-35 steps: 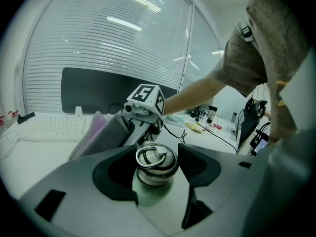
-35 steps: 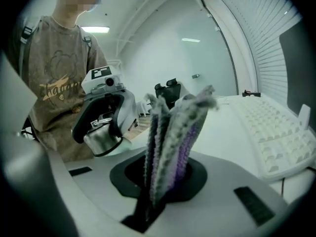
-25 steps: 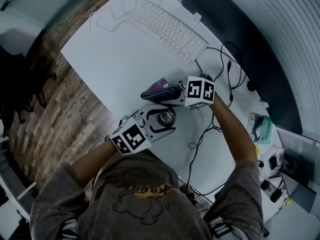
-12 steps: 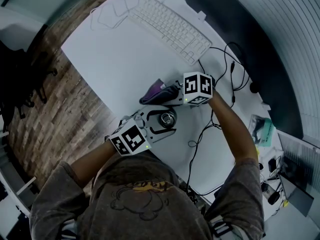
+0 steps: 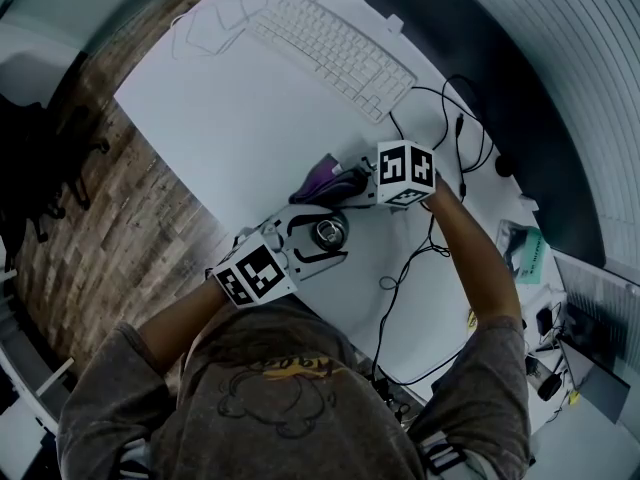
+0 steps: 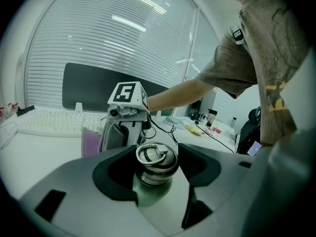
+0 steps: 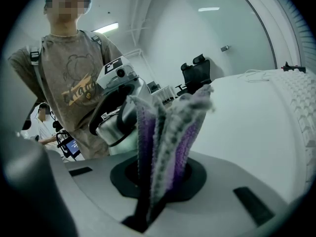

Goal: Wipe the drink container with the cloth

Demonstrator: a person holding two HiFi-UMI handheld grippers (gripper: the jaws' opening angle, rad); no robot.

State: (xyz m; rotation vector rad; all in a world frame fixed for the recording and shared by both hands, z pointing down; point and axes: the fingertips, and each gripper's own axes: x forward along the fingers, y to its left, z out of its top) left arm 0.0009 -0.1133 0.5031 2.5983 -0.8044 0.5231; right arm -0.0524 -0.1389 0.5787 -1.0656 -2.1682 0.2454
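On the far left I am seeing wooden floor [image 5: 90, 228] running beside the white desk [image 5: 220, 118]. My left gripper [image 5: 312, 240] is reaching in from the near edge of the desk, its marker cube [image 5: 250, 274] facing up at me. In the left gripper view its fingers [image 6: 116, 174] are standing wide, and the dark pads are pressing on either side of the steel drink container [image 6: 155, 163]. The container is standing upright on the desk, close to the near edge, and its ring-handled lid is pointing up.

Just beyond the container, the purple and grey cloth [image 5: 320, 180] is hanging bunched in my right gripper [image 5: 352, 180]. In the right gripper view those fingers are closing narrowly on the cloth's folds [image 7: 168, 132], which are sticking up between them. The container [image 7: 116, 127] is sitting just behind the cloth; I cannot tell whether the two are touching.

Farther back, a white keyboard [image 5: 335, 53] is lying at an angle across the desk. To the right, black cables [image 5: 400, 278] are trailing over the desktop, and a dark monitor [image 5: 480, 78] is standing along the far edge.
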